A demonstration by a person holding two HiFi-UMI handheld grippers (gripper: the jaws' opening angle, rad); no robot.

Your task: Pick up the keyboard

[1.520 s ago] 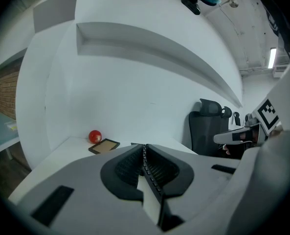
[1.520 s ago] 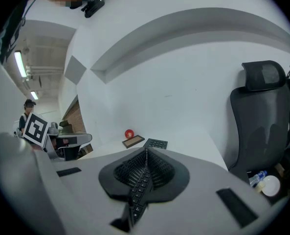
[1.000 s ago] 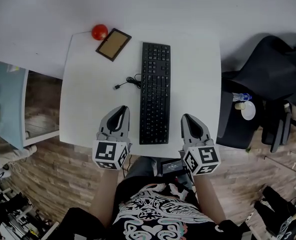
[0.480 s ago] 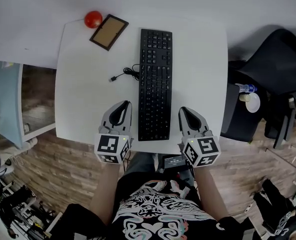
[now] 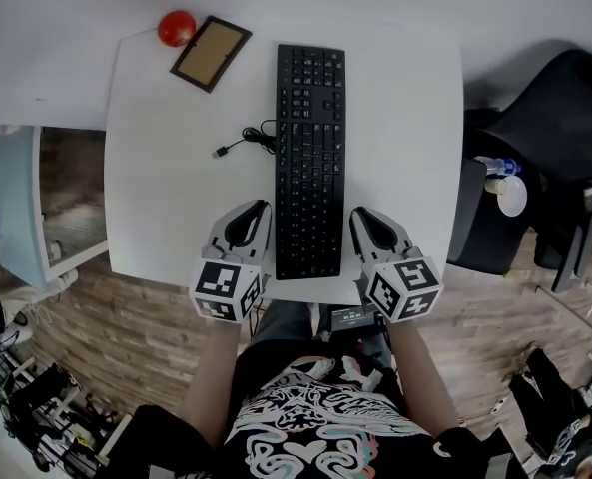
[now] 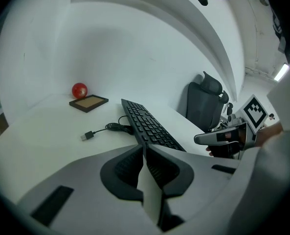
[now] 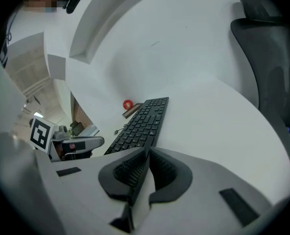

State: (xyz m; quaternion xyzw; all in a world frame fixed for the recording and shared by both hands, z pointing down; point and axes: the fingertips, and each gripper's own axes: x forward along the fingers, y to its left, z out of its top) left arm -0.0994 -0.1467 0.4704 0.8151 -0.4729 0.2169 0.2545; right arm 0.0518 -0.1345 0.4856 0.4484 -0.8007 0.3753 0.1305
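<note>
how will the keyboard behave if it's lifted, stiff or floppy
Probably stiff: the keyboard is a long, flat slab. Gripped only at its near end, it would likely tip forward. Its loose cable lies unplugged on the table, so it should dangle.

No legible word, brand or number was found. Key legends on the keyboard (image 5: 309, 163) are seen only as pale specks, too small to be read. Black-and-white square markers (image 5: 223, 285), code patterns without letters, are carried on the left gripper (image 5: 253, 210) and right gripper (image 5: 361, 216), just either side of the keyboard's near end. The white print on the shirt (image 5: 305, 422), below that end, is noted as pattern only.
</note>
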